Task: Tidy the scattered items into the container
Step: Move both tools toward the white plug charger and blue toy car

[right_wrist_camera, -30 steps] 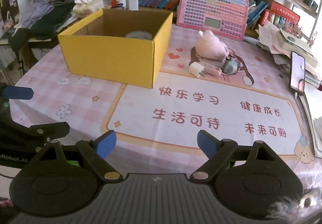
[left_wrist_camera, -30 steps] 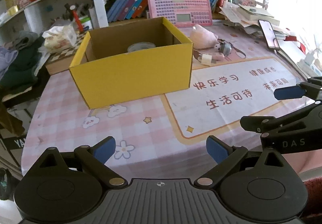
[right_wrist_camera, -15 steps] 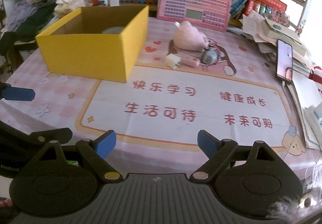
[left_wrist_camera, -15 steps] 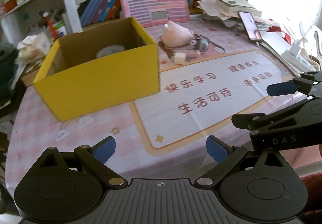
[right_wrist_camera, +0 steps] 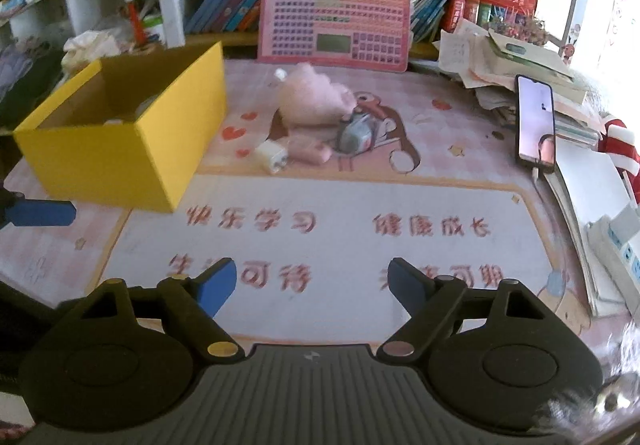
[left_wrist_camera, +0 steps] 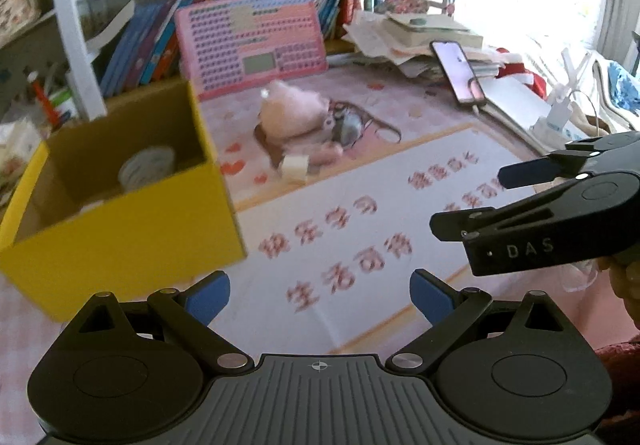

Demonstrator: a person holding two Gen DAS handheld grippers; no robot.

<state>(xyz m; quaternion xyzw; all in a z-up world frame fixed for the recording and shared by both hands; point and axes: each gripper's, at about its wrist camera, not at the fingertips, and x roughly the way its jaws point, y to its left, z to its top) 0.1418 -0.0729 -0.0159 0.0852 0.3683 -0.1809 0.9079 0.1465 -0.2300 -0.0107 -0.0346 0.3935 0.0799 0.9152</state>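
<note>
Both tongs hang over the near edge of the table with nothing between their blue pads: the left gripper (left_wrist_camera: 320,293) stands wide, and the right gripper (right_wrist_camera: 312,281) is wide too, its jaws closing a little. By my reading the step in hand is the approach to the scattered items, a pink plush toy (right_wrist_camera: 316,97), a small white plug (right_wrist_camera: 272,157) and a grey toy (right_wrist_camera: 356,131), which lie bunched together just right of the yellow box (right_wrist_camera: 124,149). Next, one gripper must reach forward and straddle a single item without dragging its neighbours.

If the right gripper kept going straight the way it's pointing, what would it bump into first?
Probably the mat on the table: the right gripper, empty and closing, points down at its printed white panel. The small white cube lies farther on, though depth is unclear.
</note>
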